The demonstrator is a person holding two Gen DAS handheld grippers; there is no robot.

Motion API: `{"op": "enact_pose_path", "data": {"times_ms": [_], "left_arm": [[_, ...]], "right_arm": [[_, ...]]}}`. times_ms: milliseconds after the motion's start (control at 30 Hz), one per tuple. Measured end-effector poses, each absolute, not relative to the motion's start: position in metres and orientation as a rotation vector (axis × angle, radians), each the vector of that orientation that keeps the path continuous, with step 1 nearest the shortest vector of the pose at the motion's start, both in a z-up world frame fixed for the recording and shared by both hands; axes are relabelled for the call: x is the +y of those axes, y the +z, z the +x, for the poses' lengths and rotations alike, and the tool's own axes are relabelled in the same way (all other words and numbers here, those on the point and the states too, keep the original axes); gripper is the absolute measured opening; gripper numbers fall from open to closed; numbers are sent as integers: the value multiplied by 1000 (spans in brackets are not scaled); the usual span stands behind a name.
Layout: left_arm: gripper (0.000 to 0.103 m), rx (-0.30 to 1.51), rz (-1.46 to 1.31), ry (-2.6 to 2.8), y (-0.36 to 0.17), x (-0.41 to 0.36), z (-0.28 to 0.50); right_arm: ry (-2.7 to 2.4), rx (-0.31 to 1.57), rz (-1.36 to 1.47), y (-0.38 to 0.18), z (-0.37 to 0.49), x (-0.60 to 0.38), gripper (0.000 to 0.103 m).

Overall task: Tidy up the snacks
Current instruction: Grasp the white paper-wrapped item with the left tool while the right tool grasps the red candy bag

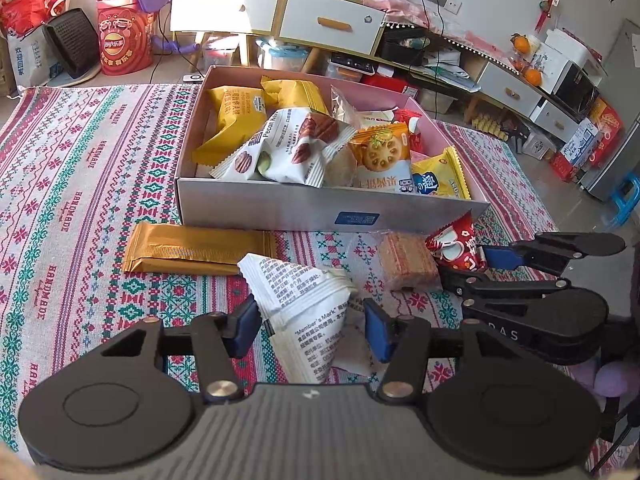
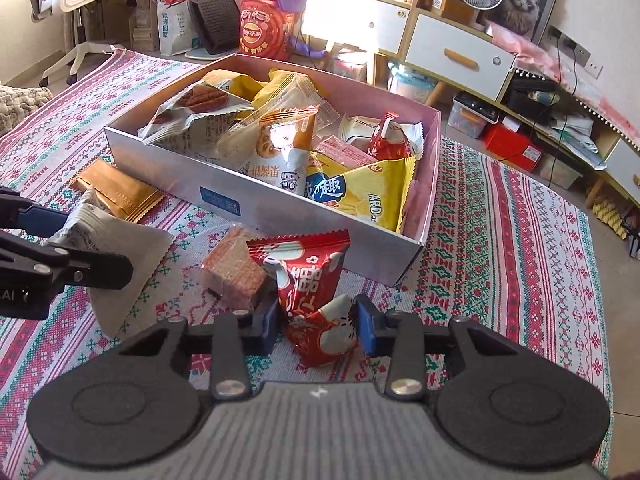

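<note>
Although lying just short of the box [image 1: 280,204], already claimed, one apiece, by the two tools.

Left gripper [image 1: 312,320]: fingers closed around the white packet [image 1: 304,300], with one blue pad pressed into its crimped side and the other against the bulging corner, as far as the left wrist view tells. Gripped across the puffed middle rather than at a thin seal, probably to avoid slipping.

Right gripper [image 2: 318,322]: fingers pinching the red packet [image 2: 308,280] near its lower end, with the foil visibly waisted between the pads.

Both angled downward, presumably to reach wrappers lying low on the patterned cloth [image 1: 80,200]. Working side by side, near but apart, leaving each a free path to the box.

Touching the red packet on its left in the right wrist view, a clear-wrapped wafer block [image 1: 408,266]. Further left, just beside the box's front wall, a long gold packet [image 1: 192,250]. Both ungripped, and likely next.

Inside the box, heaped loosely: yellow, white and orange wrappers, piled toward the middle.

Judged well past halfway, with four items outside and many more in.

Next, probably: lifting clear of the front wall before letting go over the heap. Worth watching for the wafer block being dragged along with the red packet.
</note>
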State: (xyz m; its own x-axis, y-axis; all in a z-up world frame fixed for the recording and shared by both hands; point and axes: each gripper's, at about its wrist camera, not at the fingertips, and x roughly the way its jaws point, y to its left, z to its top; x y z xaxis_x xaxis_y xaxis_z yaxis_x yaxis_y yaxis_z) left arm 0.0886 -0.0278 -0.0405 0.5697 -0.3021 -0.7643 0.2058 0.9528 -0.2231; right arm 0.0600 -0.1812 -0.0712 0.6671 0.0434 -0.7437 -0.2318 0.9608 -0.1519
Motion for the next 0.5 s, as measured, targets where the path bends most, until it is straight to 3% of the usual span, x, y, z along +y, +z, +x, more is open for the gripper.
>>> {"op": "enact_pose_path", "data": {"times_ms": [500], "left_arm": [[59,912,-126,-303,-36,-25,90]], "right_arm": [[167,904,-69,-58,61,-190,35]]}}
